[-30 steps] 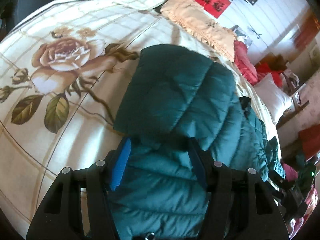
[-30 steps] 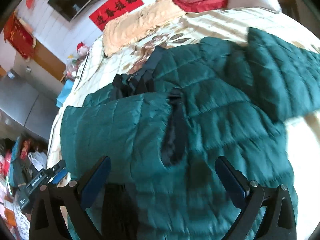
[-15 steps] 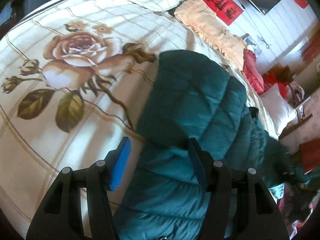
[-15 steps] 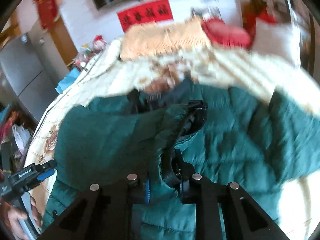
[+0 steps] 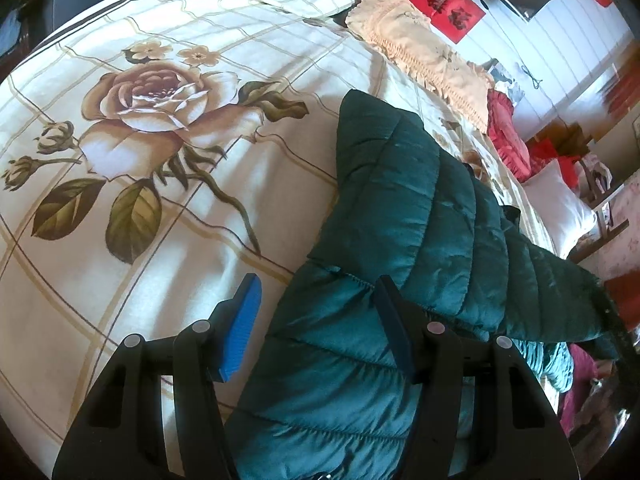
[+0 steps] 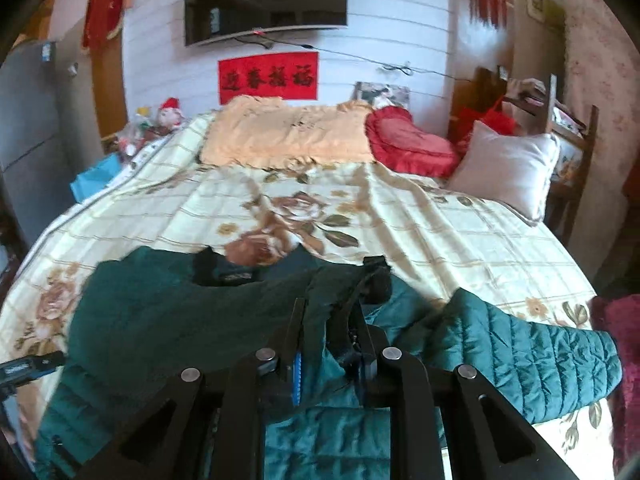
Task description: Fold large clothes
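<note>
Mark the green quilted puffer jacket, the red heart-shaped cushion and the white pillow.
green quilted puffer jacket (image 6: 532,356), right wrist view, on its outstretched sleeve.
red heart-shaped cushion (image 6: 408,142), right wrist view, on its middle.
white pillow (image 6: 506,166), right wrist view, on its face.

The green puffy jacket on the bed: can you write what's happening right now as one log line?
step: folding | right claw: shut on green puffy jacket front edge | left claw: open around jacket side | surface: rose bedspread

Both wrist views hover close, sharing jacket (image 5: 400,216) and bed (image 6: 460,232)
</note>
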Demonstrator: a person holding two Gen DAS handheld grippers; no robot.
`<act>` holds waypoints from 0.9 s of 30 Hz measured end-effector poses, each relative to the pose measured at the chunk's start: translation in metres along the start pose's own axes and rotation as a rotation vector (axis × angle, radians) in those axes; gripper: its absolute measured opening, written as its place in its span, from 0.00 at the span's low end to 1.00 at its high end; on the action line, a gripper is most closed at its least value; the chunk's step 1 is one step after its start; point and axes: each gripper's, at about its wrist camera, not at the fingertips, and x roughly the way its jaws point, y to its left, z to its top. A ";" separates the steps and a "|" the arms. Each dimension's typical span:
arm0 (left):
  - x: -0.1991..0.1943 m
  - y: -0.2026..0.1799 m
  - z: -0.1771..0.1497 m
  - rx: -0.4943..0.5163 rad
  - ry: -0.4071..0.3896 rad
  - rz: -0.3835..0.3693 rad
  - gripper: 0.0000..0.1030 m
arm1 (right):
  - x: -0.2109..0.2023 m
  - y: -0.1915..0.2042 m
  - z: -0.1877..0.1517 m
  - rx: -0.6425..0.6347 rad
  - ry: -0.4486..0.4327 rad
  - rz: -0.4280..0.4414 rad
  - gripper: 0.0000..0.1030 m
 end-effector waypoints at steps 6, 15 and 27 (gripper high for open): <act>0.010 -0.004 -0.001 0.013 0.012 0.022 0.57 | 0.044 -0.010 -0.026 -0.010 0.086 -0.072 0.16; 0.010 -0.007 -0.005 0.033 0.007 0.035 0.57 | 0.081 -0.029 -0.066 0.008 0.205 -0.071 0.16; 0.028 -0.052 0.044 0.094 -0.065 0.093 0.57 | 0.060 -0.028 -0.053 0.103 0.223 0.087 0.81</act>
